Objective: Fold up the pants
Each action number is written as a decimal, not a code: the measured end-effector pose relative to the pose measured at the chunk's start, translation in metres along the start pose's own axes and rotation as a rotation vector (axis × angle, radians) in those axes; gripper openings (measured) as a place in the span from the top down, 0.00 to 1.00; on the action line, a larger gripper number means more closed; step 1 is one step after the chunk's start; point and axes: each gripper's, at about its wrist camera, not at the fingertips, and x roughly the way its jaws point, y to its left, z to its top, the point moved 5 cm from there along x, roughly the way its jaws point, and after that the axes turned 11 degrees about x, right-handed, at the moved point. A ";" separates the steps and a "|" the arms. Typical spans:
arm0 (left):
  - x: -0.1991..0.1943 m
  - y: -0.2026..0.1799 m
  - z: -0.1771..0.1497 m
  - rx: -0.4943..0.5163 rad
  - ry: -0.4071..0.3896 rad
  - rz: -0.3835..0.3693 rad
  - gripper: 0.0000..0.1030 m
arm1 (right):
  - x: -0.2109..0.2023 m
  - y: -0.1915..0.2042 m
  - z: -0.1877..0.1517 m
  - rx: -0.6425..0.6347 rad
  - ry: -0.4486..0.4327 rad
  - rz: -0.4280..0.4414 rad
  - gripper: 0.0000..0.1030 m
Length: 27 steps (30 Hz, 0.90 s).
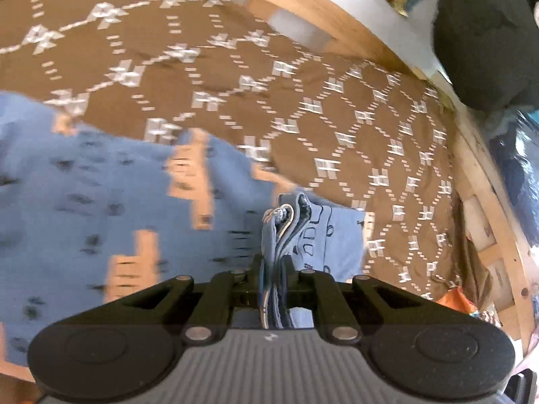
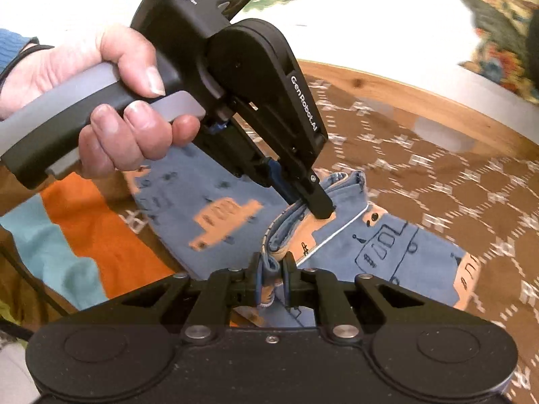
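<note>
Blue pants [image 1: 111, 202] printed with orange trucks lie on a brown bedspread. My left gripper [image 1: 273, 262] is shut on a bunched edge of the pants, layers of blue cloth squeezed between its fingers. In the right wrist view the pants [image 2: 387, 245] spread toward the right, and my right gripper [image 2: 272, 266] is shut on a folded edge of them. The left gripper [image 2: 316, 207] shows there too, held by a person's hand [image 2: 111, 101], pinching the same edge a short way beyond the right one. The held edge is lifted off the bedspread.
The brown bedspread [image 1: 303, 107] with a white diamond pattern covers the bed, bounded by a wooden frame [image 1: 337, 23]. A dark round cushion [image 1: 488, 40] sits at the far right. An orange and teal cloth [image 2: 84, 235] lies left of the pants.
</note>
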 end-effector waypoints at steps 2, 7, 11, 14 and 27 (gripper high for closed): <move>0.000 0.019 -0.006 -0.022 0.012 0.024 0.90 | 0.015 0.012 -0.001 -0.027 0.031 0.021 0.88; 0.009 0.054 -0.021 -0.062 0.047 0.058 0.84 | 0.036 0.020 -0.012 -0.034 0.085 0.061 0.69; 0.002 0.061 -0.023 -0.103 0.028 0.023 0.68 | 0.013 0.007 -0.013 -0.050 0.043 0.056 0.38; -0.013 0.055 -0.020 -0.067 -0.022 0.064 0.49 | -0.010 -0.025 -0.014 -0.092 -0.026 -0.075 0.18; 0.013 0.007 -0.040 0.149 0.035 0.398 0.27 | 0.040 -0.170 -0.010 0.027 -0.041 -0.547 0.01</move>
